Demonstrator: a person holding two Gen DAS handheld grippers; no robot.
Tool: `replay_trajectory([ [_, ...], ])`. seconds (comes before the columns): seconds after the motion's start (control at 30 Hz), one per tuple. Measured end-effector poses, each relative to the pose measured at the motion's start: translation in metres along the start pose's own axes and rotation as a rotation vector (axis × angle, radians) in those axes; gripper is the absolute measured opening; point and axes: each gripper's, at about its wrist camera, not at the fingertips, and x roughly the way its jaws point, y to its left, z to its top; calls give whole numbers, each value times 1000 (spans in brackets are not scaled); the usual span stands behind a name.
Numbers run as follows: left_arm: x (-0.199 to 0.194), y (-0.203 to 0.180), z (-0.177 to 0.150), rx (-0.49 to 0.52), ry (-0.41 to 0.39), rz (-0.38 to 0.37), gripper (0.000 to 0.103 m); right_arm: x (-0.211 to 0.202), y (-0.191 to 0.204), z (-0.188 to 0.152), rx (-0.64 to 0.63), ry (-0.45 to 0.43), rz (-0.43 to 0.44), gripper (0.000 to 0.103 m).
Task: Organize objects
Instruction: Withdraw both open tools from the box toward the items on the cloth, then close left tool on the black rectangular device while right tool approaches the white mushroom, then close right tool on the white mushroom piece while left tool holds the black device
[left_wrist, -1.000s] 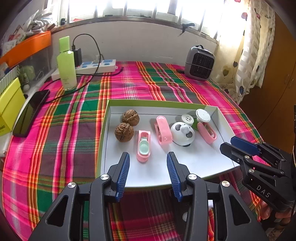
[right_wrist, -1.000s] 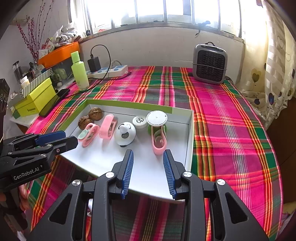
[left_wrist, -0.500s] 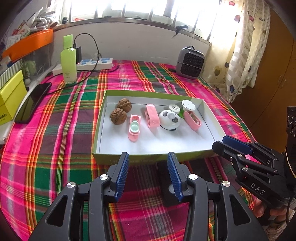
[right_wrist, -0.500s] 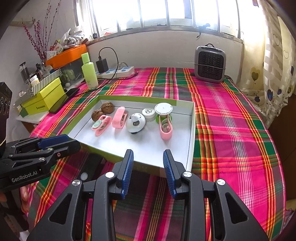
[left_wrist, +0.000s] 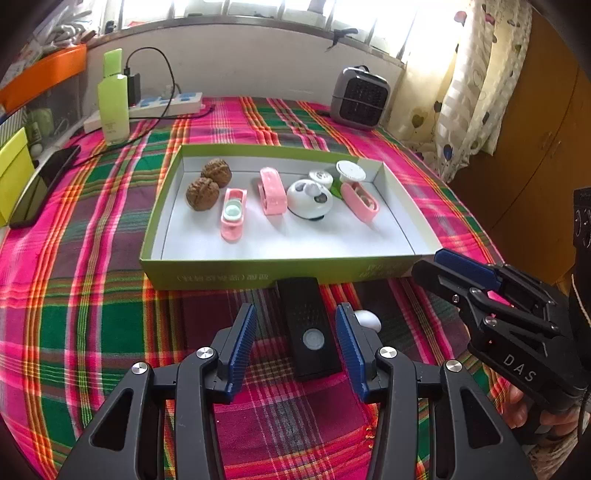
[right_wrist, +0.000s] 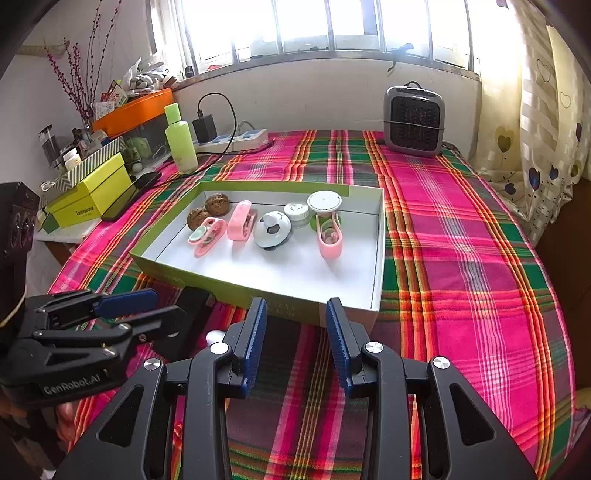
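Two hand-held grippers hovering over a plaid-covered table, in front of a shallow green cardboard tray (left_wrist: 258, 275) of small objects.

The left gripper (left_wrist: 293, 345) is gaping wide and empty, straddling a flat black rectangular remote (left_wrist: 309, 328) lying just outside the tray's near wall, with a small white egg-shaped object (left_wrist: 367, 320) beside its right finger. Closing carelessly risks nudging that object or skidding the remote against the tray wall. The right gripper (right_wrist: 297, 341) is also open, holding nothing, at the tray's near right corner; bare cloth to the right is offering room.
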Motion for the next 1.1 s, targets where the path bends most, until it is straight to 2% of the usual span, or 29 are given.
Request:
replay_trajectory([
  [0.23, 11, 0, -5, -4, 31, 4, 44, 0, 1, -3, 2, 4, 2, 35],
  [0.4, 16, 2, -5, -5, 33, 37, 44, 0, 2, -5, 0, 8, 2, 35],
  [0.63, 17, 3, -5, 0, 23, 45, 43, 3, 5, -6, -2, 22, 7, 35],
  [0.83, 16, 8, -5, -7, 19, 70, 26, 4, 10, -10, -9, 33, 21, 35],
  [1.1, 11, 19, -10, -34, 3, 81, 26, 9, 22, -15, -19, 56, 57, 35],
])
